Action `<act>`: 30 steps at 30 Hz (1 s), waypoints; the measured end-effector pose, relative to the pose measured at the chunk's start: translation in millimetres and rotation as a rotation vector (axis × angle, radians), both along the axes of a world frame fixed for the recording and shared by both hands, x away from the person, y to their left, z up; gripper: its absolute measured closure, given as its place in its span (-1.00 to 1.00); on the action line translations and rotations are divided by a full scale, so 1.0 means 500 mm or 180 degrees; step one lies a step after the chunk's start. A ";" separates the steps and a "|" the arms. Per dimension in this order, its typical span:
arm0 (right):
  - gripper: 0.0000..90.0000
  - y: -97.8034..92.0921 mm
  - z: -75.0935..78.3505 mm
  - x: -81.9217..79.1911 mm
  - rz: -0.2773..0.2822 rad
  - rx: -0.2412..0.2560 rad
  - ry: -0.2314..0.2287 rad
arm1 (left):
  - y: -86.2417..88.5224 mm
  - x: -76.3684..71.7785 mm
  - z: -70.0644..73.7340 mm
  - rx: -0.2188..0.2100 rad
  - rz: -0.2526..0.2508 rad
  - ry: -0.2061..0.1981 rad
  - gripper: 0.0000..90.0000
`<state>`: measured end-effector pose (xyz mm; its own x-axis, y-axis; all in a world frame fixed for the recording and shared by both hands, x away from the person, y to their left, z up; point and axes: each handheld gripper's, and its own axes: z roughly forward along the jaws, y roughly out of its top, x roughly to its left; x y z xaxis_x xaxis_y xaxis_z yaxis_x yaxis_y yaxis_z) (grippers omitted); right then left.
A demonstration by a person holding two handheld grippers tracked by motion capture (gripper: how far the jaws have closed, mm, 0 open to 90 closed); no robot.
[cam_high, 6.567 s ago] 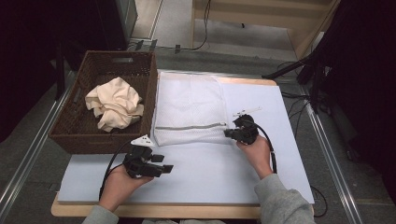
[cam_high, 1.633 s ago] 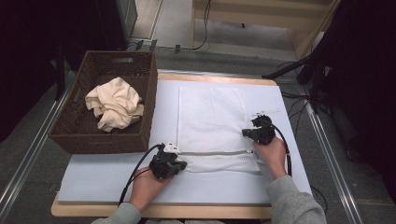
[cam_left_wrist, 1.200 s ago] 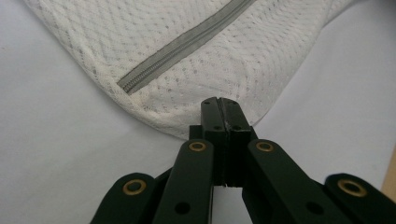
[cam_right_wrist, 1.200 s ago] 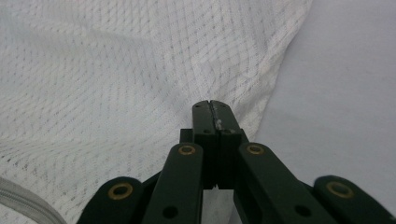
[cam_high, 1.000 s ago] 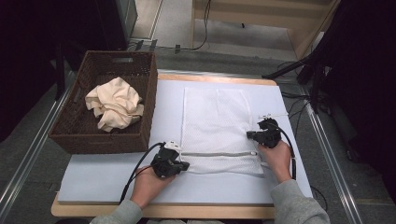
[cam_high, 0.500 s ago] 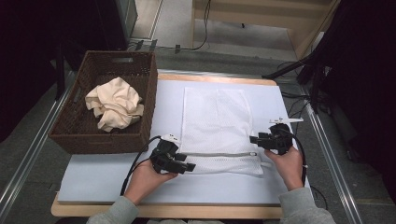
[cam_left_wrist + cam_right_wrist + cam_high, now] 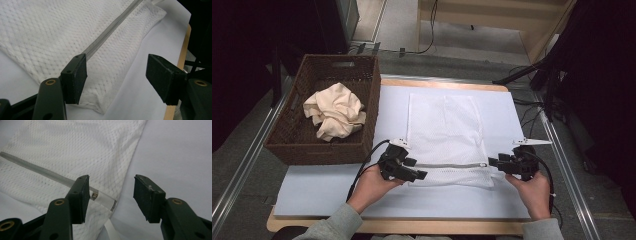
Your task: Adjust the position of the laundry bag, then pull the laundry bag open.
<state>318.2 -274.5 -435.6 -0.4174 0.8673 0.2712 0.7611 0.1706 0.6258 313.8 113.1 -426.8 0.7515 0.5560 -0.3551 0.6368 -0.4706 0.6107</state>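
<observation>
At mesh bag zipper ends, both grippers' fingers wide apart, empty; zipper pull seemingly half-hidden.

- The left gripper is black and blocky, with a small white plate on top and a black cable looping off it.
- The right gripper is black too, with a pale pointed plate on top and a black cable along the wrist.
- Each jaw is dark green-black, ending in a square black pad.
- Brass-ringed screw holes sit on the jaw arms.
- Grey sleeves cover both forearms.
</observation>
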 end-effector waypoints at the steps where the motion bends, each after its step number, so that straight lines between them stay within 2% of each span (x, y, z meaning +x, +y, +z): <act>1: 0.06 -0.001 -0.001 -0.004 -0.0007 -0.0008 0.0000 | -0.004 0.001 0.000 0.0008 -0.0013 -0.0009 -0.25; 10: 0.04 -0.009 -0.003 -0.032 -0.0048 -0.0033 0.0007 | -0.036 0.011 -0.004 0.0069 -0.0192 0.0005 -0.26; 17: 0.05 -0.013 -0.010 -0.048 -0.0086 -0.0061 0.0052 | -0.061 0.028 -0.007 0.0012 -0.0309 0.0021 -0.27; 21: 0.09 -0.015 -0.014 -0.050 -0.0099 -0.0052 0.0083 | -0.073 0.037 -0.010 0.0034 -0.0367 0.0013 -0.28; 28: 0.21 -0.010 -0.022 -0.046 -0.0070 -0.0043 0.0167 | -0.086 0.049 -0.013 -0.0152 -0.0420 0.0092 -0.38; 30: 0.23 -0.009 -0.024 -0.043 -0.0063 -0.0031 0.0180 | -0.089 0.050 -0.011 -0.0130 -0.0409 0.0052 -0.39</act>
<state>296.6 -279.0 -447.7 -0.3843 0.8780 0.2854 0.7985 0.1609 0.5801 338.9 68.6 -432.5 0.8095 0.4404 -0.3882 0.5829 -0.5240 0.6211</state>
